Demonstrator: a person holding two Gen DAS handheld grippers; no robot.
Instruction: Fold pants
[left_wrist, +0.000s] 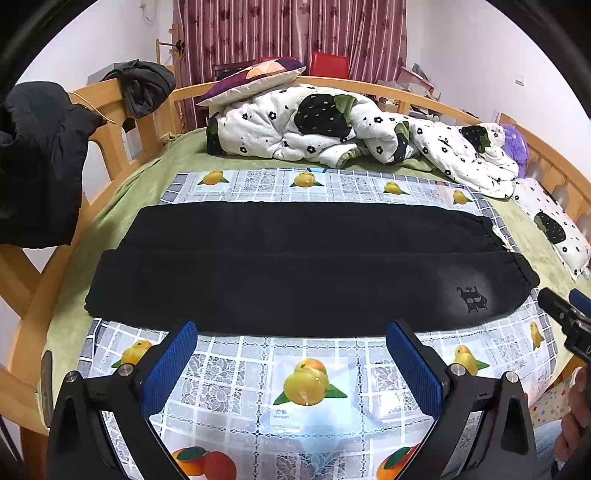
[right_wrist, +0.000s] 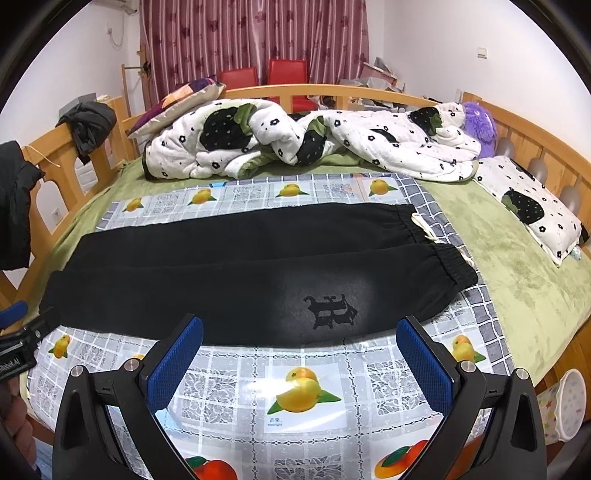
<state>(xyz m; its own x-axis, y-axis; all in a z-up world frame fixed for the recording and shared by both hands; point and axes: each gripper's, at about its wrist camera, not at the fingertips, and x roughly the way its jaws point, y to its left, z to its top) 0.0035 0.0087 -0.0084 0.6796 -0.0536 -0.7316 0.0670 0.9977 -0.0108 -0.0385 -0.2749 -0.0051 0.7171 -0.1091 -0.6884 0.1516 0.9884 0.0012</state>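
Pants (left_wrist: 295, 266) flat on fruit-print mat (left_wrist: 306, 387), waistband right, cuffs left, legs side by side. Left gripper (left_wrist: 291, 354) and right gripper (right_wrist: 301, 350) both spread wide, empty, just short of pants' near edge. Advice: pinch near leg's edge at both ends together, lift evenly onto far leg.

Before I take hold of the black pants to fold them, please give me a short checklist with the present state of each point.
1. Left hand-held gripper open: ok.
2. Right hand-held gripper open: ok.
3. Black pants lie flat, legs side by side on the fruit-print mat: ok.
4. Nothing rests on the pants: ok.
5. Quilt apart from the pants: ok.
6. White drawstring tucked in: not ok, it hangs out at the waistband.
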